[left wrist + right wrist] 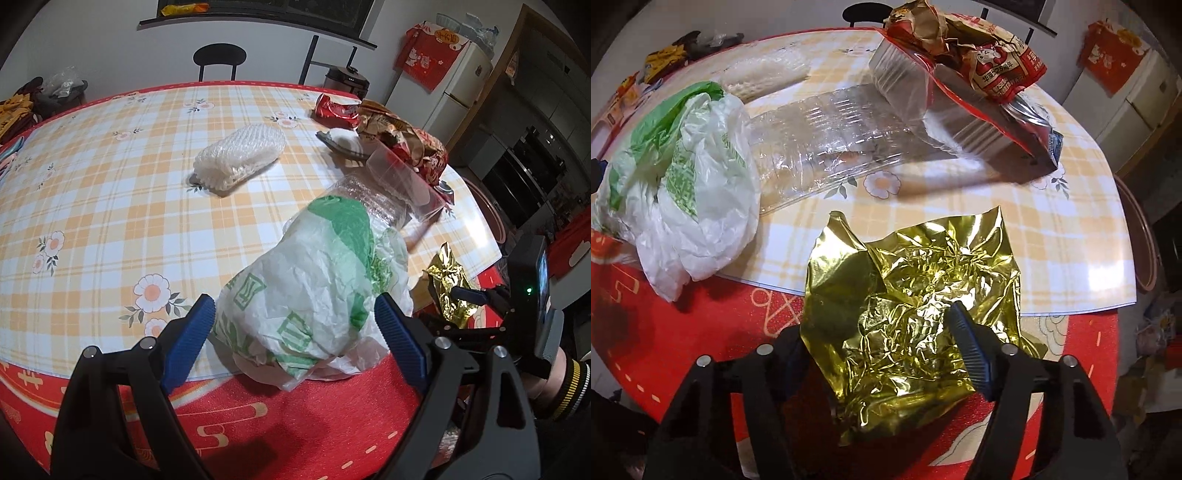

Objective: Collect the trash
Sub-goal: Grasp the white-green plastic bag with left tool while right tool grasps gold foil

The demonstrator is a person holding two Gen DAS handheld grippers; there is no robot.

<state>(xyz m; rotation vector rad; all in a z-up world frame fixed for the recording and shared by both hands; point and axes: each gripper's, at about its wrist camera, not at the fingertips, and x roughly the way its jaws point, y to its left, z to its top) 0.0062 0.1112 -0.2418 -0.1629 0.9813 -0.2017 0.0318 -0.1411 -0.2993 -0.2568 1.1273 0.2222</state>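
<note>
The left gripper's (295, 325) jaws stand wide on either side of the white-and-green plastic bag (306, 295) at the desk's (110, 184) near edge. The right gripper's (886, 343) jaws straddle the crumpled gold foil wrapper (908, 306); whether they pinch it I cannot tell.

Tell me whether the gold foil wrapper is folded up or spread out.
Mostly spread out but heavily crumpled: the gold foil wrapper lies as an open, creased sheet at the table's near edge, its left side curled upward, not balled or folded.

Home dining room: fridge (458, 77), clothed table (110, 155).
</note>
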